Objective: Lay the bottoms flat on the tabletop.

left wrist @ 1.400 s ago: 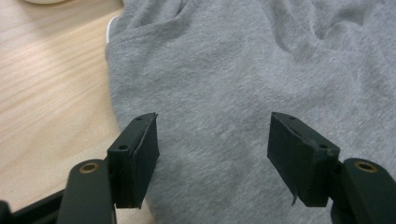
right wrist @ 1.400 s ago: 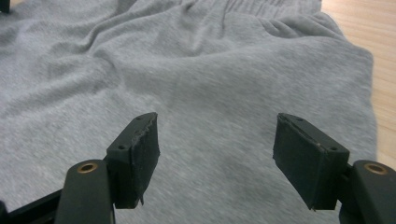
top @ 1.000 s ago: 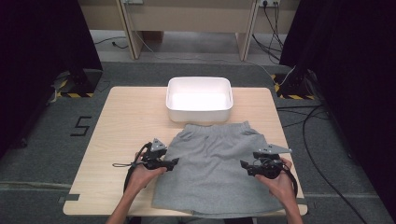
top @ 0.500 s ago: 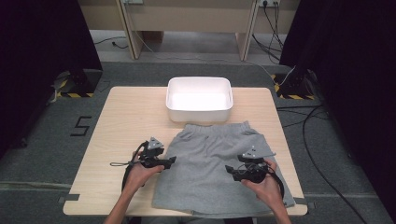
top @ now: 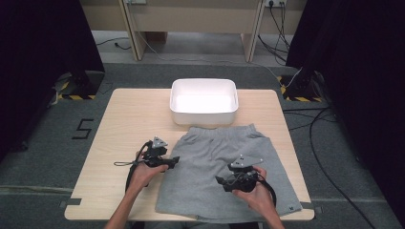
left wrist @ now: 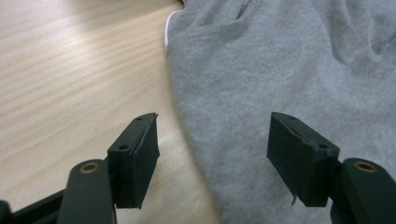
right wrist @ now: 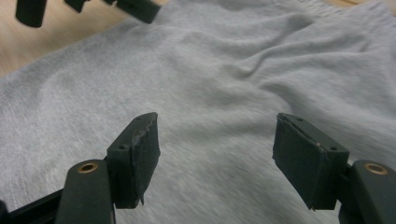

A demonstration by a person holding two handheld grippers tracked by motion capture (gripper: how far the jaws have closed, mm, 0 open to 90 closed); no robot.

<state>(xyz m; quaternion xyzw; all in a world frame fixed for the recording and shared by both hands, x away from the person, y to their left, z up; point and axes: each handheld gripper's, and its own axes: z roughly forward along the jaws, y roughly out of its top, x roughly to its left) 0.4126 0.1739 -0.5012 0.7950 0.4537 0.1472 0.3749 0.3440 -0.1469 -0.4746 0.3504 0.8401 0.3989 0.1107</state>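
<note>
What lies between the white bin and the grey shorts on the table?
Nothing: in the high view the shorts' waistband reaches the white bin's near wall, with no bare table showing between them.

The right gripper (top: 220, 181) now sits further left than a second ago, having slid from the right edge of the grey shorts (top: 224, 157) in over the middle of the cloth, a little nearer the person. Its jaws stand apart above the fabric, with nothing between them.
</note>
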